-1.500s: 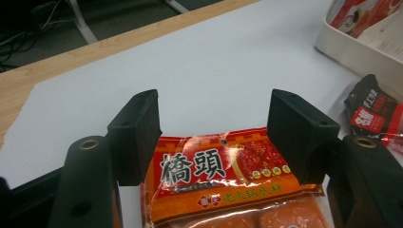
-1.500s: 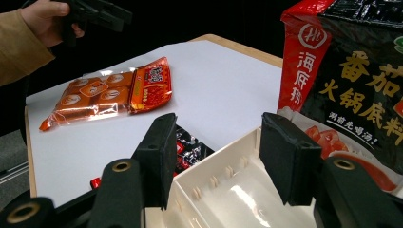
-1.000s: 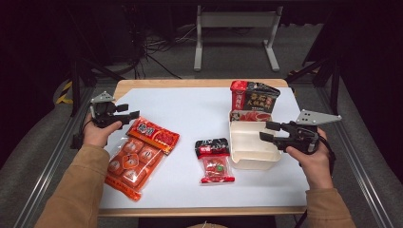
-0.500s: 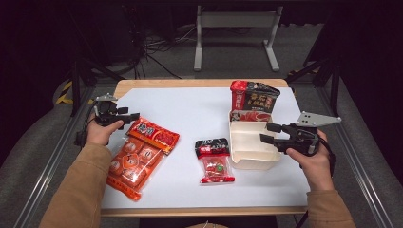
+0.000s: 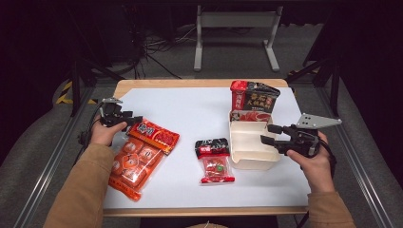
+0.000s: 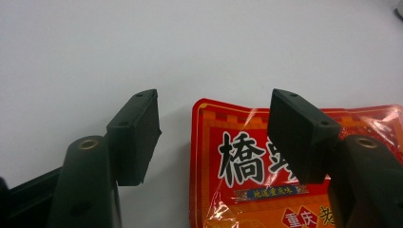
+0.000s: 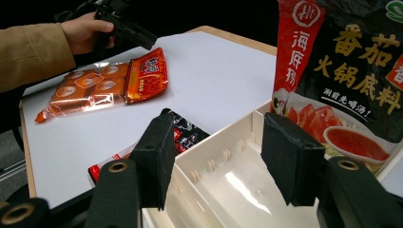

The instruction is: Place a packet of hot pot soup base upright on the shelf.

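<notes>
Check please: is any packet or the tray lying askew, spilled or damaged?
Nothing spilled or torn. The red sauce packet lies askew, overlapping the orange multipack. The tall tomato soup-base bag stands at the white tray's far end.

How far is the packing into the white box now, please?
Done: only the tall pouch stands in the box. In hand: the open left gripper is at the red packet, not gripping. Left: that packet, the orange pack, and the small packet.

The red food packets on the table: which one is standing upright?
The tall red-and-black printed pouch, propped in the far end of the white plastic tray. The other packets lie flat on the white tabletop.
</notes>
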### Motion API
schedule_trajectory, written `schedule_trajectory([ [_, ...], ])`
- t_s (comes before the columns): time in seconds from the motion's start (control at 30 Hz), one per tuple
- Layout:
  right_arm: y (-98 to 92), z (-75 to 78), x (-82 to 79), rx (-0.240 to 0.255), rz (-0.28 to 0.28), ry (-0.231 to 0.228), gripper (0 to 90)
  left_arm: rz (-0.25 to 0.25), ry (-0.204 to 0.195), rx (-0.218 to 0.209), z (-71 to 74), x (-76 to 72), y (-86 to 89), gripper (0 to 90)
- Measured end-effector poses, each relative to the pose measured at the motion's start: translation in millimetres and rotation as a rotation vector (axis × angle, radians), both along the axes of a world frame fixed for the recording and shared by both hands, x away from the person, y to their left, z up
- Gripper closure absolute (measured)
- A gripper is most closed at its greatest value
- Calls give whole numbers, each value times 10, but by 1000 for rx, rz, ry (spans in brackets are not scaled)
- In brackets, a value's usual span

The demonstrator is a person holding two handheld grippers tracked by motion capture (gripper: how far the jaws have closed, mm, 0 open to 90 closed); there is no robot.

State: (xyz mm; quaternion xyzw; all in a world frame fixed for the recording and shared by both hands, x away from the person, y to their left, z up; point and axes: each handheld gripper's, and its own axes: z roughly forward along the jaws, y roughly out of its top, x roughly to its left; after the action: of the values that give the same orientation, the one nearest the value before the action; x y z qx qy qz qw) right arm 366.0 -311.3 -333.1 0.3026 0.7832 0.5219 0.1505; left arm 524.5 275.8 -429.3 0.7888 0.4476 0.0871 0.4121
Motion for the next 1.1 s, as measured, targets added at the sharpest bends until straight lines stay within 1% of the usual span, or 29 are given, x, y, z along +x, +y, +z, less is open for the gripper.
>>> schedule_trajectory([
  [0.03,1,0,-2,0,0,-1,453,-2,7,5,-14,6,3,360],
  [0.1,2,1,-5,-1,1,-2,452,-4,29,-2,-40,16,7,360],
  [0.3,4,-2,-6,-2,2,-1,450,-15,50,7,-108,39,2,361],
  [0.33,7,-2,-5,-2,4,-1,450,-18,55,3,-114,40,-3,361],
  [0.43,11,-7,-2,-2,6,1,448,-29,58,3,-122,42,-17,361],
  [0.53,12,-11,-1,-2,7,3,444,-46,71,-2,-134,46,-26,361],
  [0.6,12,-11,-2,0,7,3,441,-62,94,-4,-145,44,-31,361],
  [0.63,14,-10,-3,4,9,4,439,-67,97,-4,-149,45,-32,368],
  [0.67,16,-10,-4,6,9,4,437,-77,101,0,-149,40,-28,381],
  [0.73,22,-8,-8,7,13,2,434,-99,114,-10,-146,30,-27,415],
  [0.8,25,-8,-8,7,15,4,434,-113,110,-5,-139,21,-33,440],
  [0.83,25,-9,-8,6,16,4,434,-112,100,-4,-135,13,-42,444],
  [0.87,27,-11,-7,5,17,4,434,-123,97,2,-126,10,-38,463],
  [0.93,29,-12,-4,7,18,4,434,-129,91,1,-111,0,-28,510],
  [0.97,29,-12,-4,7,18,4,434,-129,91,1,-111,0,-28,548],
  [1.0,31,-13,-3,7,20,4,434,-141,95,-6,-96,-6,-12,548],
  [1.03,33,-15,-2,6,21,5,434,-145,98,-16,-89,-11,-5,605],
  [1.1,38,-17,-1,5,22,6,434,-146,101,-19,-77,-24,-1,639],
])
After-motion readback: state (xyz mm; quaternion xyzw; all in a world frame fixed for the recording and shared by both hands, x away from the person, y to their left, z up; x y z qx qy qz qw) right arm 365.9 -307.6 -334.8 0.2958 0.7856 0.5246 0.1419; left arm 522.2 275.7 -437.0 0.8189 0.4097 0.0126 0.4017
